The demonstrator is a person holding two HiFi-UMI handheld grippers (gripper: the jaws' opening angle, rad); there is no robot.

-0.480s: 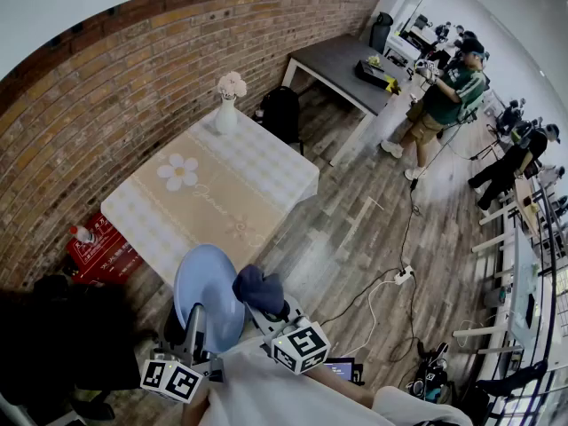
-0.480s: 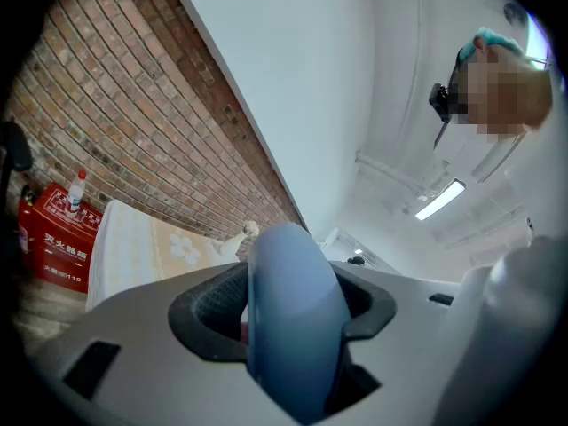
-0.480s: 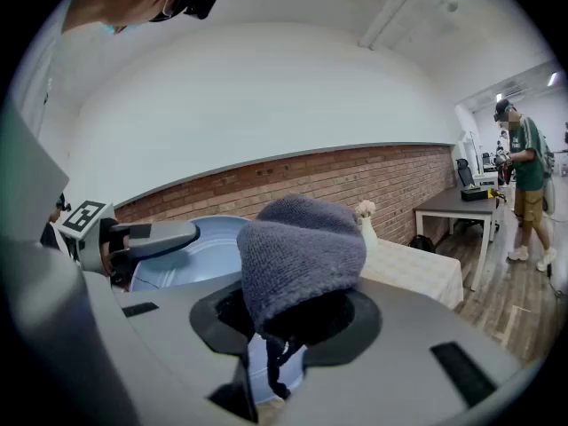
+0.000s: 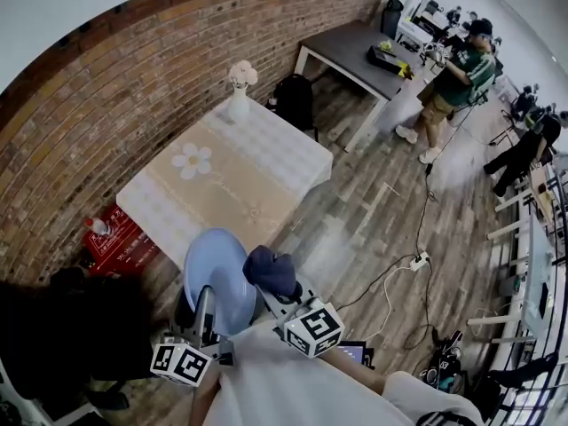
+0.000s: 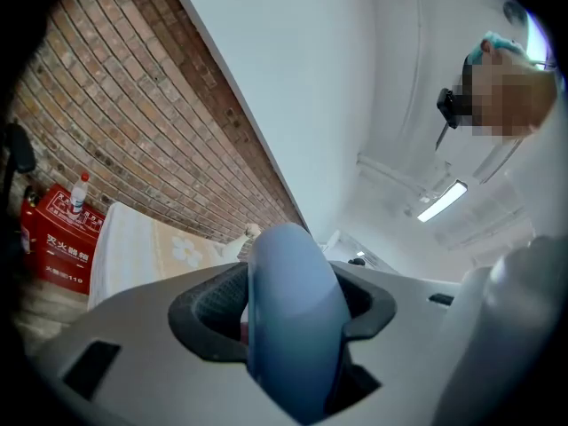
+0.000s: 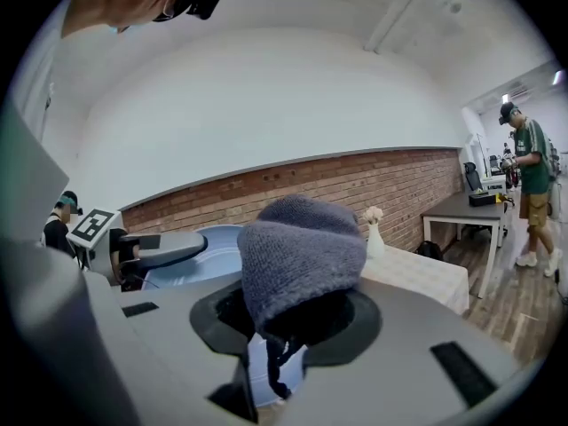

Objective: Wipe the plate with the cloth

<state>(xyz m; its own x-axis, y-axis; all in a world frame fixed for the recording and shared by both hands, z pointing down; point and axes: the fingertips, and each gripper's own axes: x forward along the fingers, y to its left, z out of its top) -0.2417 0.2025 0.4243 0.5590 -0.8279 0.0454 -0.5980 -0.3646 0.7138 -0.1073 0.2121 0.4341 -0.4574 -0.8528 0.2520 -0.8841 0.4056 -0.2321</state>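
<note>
A light blue plate (image 4: 216,276) is held up in the air in front of me, its rim clamped in my left gripper (image 4: 204,316). In the left gripper view the plate (image 5: 293,313) stands edge-on between the jaws of the left gripper (image 5: 288,327). My right gripper (image 4: 278,293) is shut on a dark blue-grey knitted cloth (image 4: 270,272), which lies against the plate's right edge. The right gripper view shows the cloth (image 6: 297,256) bunched over the jaws of the right gripper (image 6: 288,318), with the plate (image 6: 200,251) just behind it.
A square table (image 4: 226,180) with a beige flowered tablecloth stands ahead by the brick wall, a white vase of flowers (image 4: 239,92) at its far corner. A red box (image 4: 120,238) lies on the floor left. A dark desk (image 4: 359,56), cables and people are farther off.
The whole view has shifted slightly down and right. Both grippers keep their holds, with the cloth still against the plate's right side.
</note>
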